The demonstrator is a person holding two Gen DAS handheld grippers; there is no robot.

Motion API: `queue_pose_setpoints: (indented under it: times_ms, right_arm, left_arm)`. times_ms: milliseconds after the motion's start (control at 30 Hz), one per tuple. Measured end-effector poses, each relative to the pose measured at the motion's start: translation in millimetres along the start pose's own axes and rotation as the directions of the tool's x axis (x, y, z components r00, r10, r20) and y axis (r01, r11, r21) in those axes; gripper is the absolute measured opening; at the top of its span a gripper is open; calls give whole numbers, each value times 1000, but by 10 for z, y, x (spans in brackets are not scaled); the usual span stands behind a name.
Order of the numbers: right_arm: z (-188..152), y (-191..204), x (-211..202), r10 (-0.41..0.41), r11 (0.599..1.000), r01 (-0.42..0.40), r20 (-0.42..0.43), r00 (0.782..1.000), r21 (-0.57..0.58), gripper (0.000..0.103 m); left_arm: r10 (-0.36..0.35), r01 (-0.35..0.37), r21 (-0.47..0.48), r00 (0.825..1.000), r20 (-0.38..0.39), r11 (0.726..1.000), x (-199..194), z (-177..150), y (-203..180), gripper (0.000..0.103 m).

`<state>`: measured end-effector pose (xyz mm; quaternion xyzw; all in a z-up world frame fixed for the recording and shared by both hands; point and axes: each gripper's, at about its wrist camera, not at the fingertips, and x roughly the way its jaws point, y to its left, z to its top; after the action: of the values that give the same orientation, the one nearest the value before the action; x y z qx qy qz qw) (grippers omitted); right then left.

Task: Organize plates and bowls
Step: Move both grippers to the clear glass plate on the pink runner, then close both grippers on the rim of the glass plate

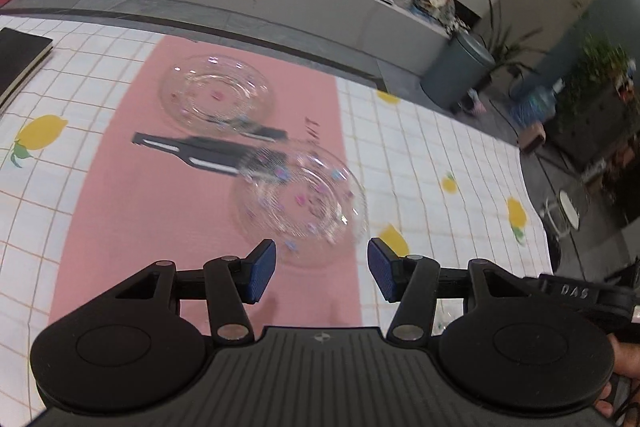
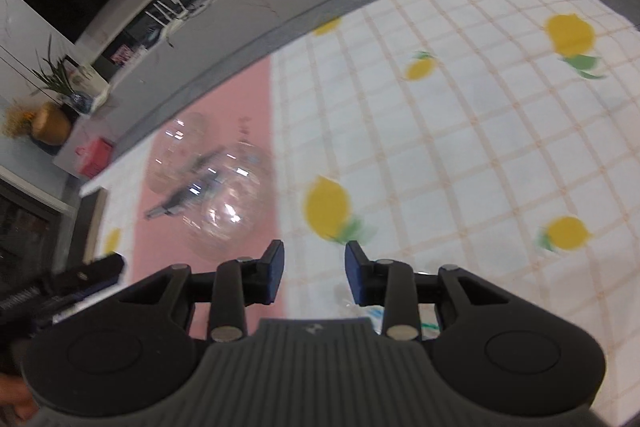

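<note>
A: Entry — start with the dishes. How many, and where?

B: Two clear glass dishes with small coloured flecks, both on the pink runner (image 1: 120, 211). The far dish (image 1: 218, 95) lies toward the runner's far end; the near dish (image 1: 300, 205) lies by the runner's right edge, closer to the grippers. They sit apart — not stacked. Plate or bowl, I cannot tell through the blur.

A: Anything between them?

B: One black rack (image 1: 192, 149), lying flat on the runner between the two dishes; its right end looks to pass under or behind the near dish.

A: Grippers?

B: Left gripper (image 1: 322, 269) has its blue pads spread fairly wide, nothing between them, hanging just short of the near dish. Right gripper (image 2: 314, 273) stands at a narrower gap, also empty, over the checked lemon cloth (image 2: 460, 147) just right of the runner.

A: Progress?

B: My reading: little is finished. Neither dish is in the rack or on the other, and both hands are free. Gathering the two dishes remains. A clear object shows faintly under the right gripper; too hidden to name or count.
</note>
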<state>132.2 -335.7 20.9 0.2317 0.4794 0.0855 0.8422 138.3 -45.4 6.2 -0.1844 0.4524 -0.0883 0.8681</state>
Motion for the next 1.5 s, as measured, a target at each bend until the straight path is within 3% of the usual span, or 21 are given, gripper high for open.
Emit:
queue_pose_setpoints:
  times_ms: [167,300,500,667,800,1167,1500]
  right_arm:
    - [178,245,397,44,999,-44,-13,999,-6,37]
    - [191,204,714,33,999,-33,-20,999,-42,37]
    - [280,96,984,114,993,-114,-31,993,1,33]
    - [319,-7,1174,127,992,-126,-40,991,19,27]
    - [337,-76,1253,153,988,-152,-40,987,16,26]
    - [334,-212,1525,269,959,-262,-49,962,110,23]
    - [367,-397,1673,398,905,-384,-42,917,182,21]
  left_arm:
    - [-26,26,-30,1000,4,999,159,141,223,63]
    - [-68,68,-61,998,-4,996,389,211,432,62]
    - [-151,145,-121,987,-47,982,702,212,695,57]
    - [-183,171,-234,983,-32,957,824,256,957,54]
    - [-228,206,-272,972,-52,940,933,270,1034,53]
    - [-270,240,-324,962,-49,915,1115,229,1142,47]
    - [-306,280,-361,952,-15,889,1156,230,1225,45]
